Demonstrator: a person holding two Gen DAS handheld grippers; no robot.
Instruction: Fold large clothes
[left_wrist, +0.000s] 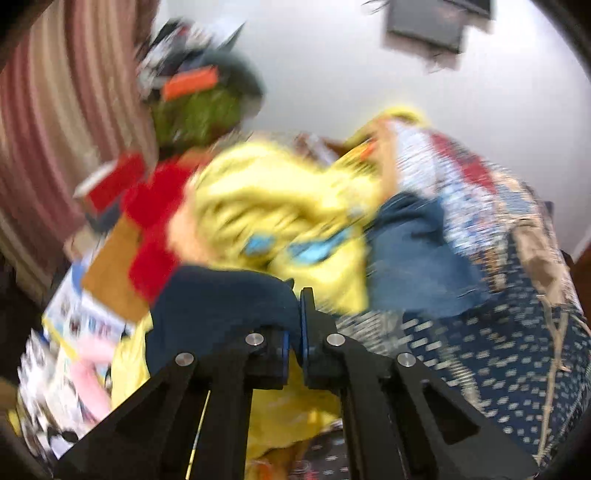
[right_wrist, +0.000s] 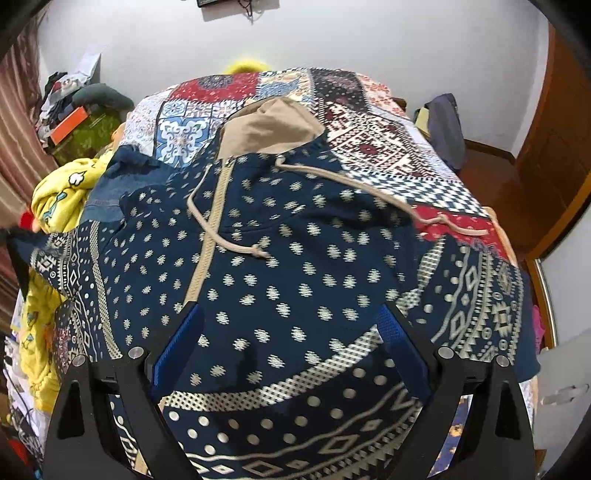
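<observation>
Right wrist view: my right fingers (right_wrist: 290, 354) gape over the navy patterned hoodie (right_wrist: 280, 258); left fingers (left_wrist: 297, 325), pinching its navy cuff (left_wrist: 221, 306), should draw the sleeve flat across.

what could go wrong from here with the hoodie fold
The left gripper pinches only a small bunch of navy fabric, so it might slip out mid-pull. The loose drawstring lying across the hoodie could get trapped in the fold. The open right gripper holds nothing, so the body may drag sideways toward the yellow blanket.
</observation>
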